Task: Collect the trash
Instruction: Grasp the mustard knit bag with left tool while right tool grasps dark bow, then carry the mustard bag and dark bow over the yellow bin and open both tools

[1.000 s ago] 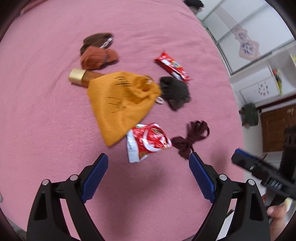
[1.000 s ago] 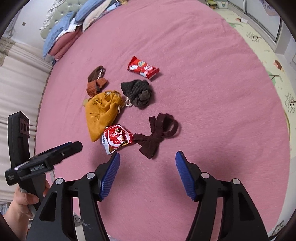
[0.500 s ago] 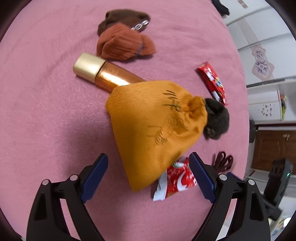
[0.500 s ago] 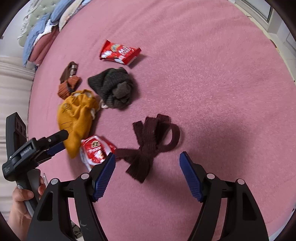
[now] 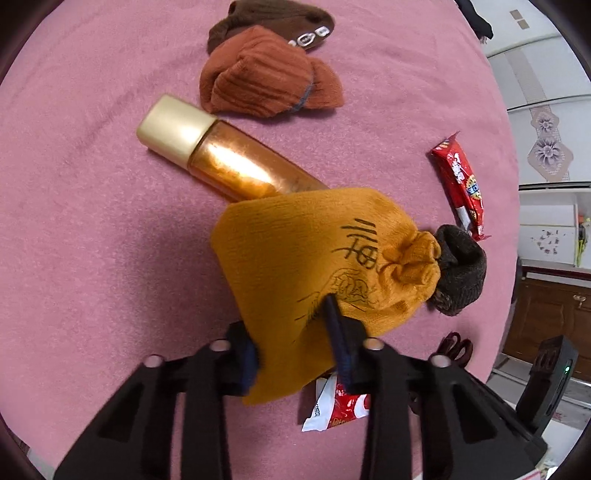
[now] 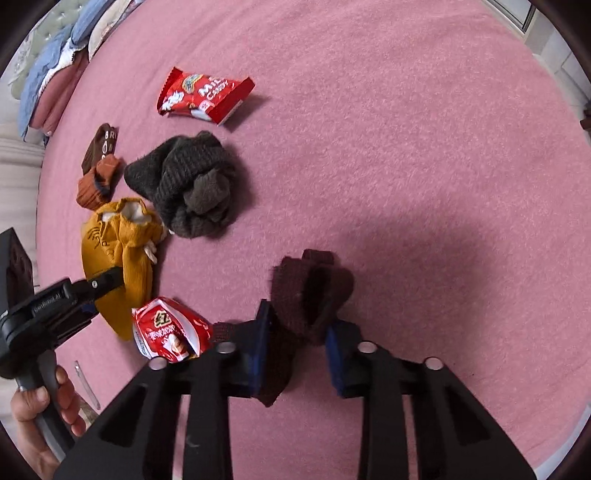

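An orange drawstring pouch (image 5: pixel 303 251) lies on the pink bedspread (image 5: pixel 92 221). My left gripper (image 5: pixel 291 343) is closing on the pouch's lower end, and the fabric is pinched between its blue pads. My right gripper (image 6: pixel 299 347) is closing on a maroon fabric bow (image 6: pixel 310 288), which is bunched up between its pads. A crumpled red snack wrapper (image 6: pixel 170 328) lies just left of the right gripper, partly under the pouch's tip. Farther back lies a red candy wrapper (image 6: pixel 203 94).
A gold-capped amber bottle (image 5: pixel 221 158) lies half under the pouch. A rust sock (image 5: pixel 266 77) and a brown sock (image 5: pixel 266 18) sit behind it, and a dark grey sock (image 6: pixel 188 184) lies beside the pouch's mouth. Folded bedding (image 6: pixel 55 66) is stacked far left. A hand (image 6: pixel 37 417) holds the left gripper.
Both grippers have come down to the bed and gone from wide open to closed, the left onto the orange pouch and the right onto the maroon bow, which now bunches up.
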